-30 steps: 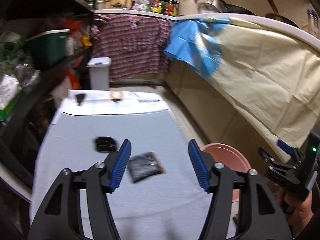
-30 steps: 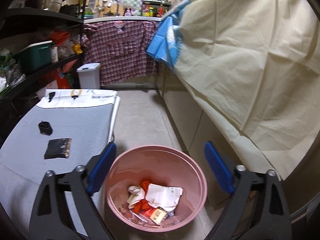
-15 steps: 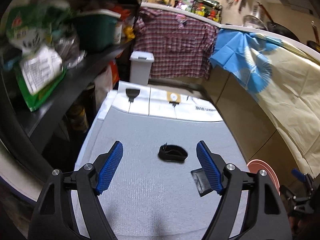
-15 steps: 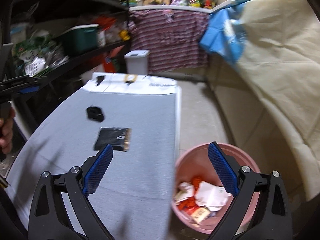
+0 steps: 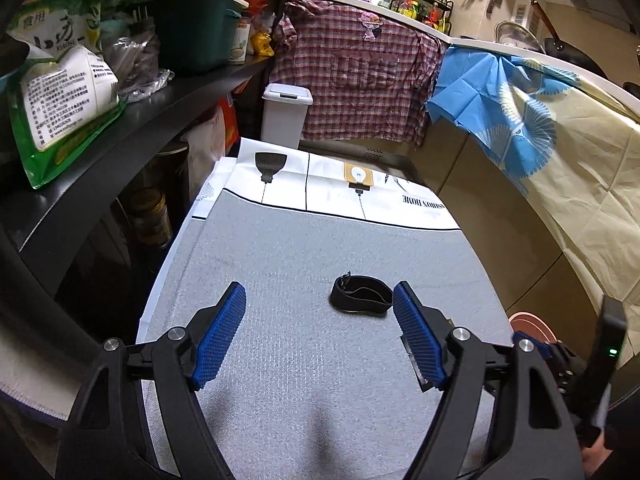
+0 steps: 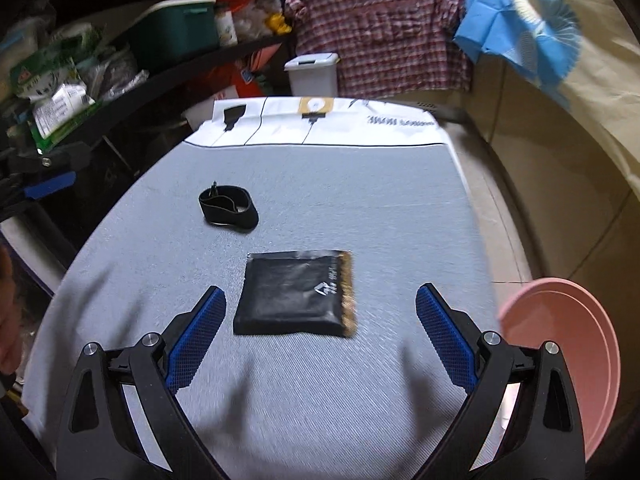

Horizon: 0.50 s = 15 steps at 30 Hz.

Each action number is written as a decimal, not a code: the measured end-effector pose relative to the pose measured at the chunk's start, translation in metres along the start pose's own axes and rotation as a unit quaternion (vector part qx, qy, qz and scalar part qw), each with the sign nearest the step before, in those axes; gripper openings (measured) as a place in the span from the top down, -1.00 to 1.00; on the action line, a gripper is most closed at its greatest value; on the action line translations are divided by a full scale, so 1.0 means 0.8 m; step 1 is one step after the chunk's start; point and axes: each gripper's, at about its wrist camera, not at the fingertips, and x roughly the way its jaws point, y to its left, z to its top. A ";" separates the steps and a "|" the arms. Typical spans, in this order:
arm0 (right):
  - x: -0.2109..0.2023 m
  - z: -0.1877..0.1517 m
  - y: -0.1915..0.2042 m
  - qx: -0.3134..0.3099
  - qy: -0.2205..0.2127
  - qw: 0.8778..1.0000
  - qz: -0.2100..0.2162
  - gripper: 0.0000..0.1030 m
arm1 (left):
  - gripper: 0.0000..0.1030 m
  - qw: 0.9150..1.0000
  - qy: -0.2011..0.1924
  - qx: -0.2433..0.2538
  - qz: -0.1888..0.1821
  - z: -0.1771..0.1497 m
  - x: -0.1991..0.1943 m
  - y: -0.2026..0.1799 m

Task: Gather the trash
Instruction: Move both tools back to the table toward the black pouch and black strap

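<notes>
- The right tool (image 6: pixel 320 338) has swung away from the round pink plastic bin (image 6: pixel 560 344), which a second ago was right under it, and it now hangs over the grey woven cloth of the worktop (image 6: pixel 360 208). The bin is now only at the right edge of its view.
- The flat black foil packet with a frayed golden edge (image 6: pixel 296 294) now lies just ahead of this tool, between the lines of its two blue pads. The jaws stand wide apart and nothing is in them.
- The left tool (image 5: pixel 320 340) has also turned, from the packet toward the black elastic band loop (image 5: pixel 360 300). The loop lies flat on the cloth, just beside the tip of the tool's right finger, not between the fingers.
- Its jaws have just been opening a little more; they are apart and empty.
- I think this means each tool now has its own piece of trash in front of it. Both pieces lie untouched on the worktop, so the picking up is not yet begun, and the bin waits beside the worktop.
</notes>
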 end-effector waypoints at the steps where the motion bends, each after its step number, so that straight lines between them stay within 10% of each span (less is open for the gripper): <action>1: 0.012 0.001 0.004 -0.002 0.007 1.000 -0.001 -0.81 | -0.43 1.000 0.001 0.001 0.000 -0.001 0.001 0.001; 15: 0.067 0.001 -0.002 0.014 0.063 0.997 -0.035 -0.41 | -0.42 0.999 0.029 0.004 -0.012 -0.006 0.036 0.002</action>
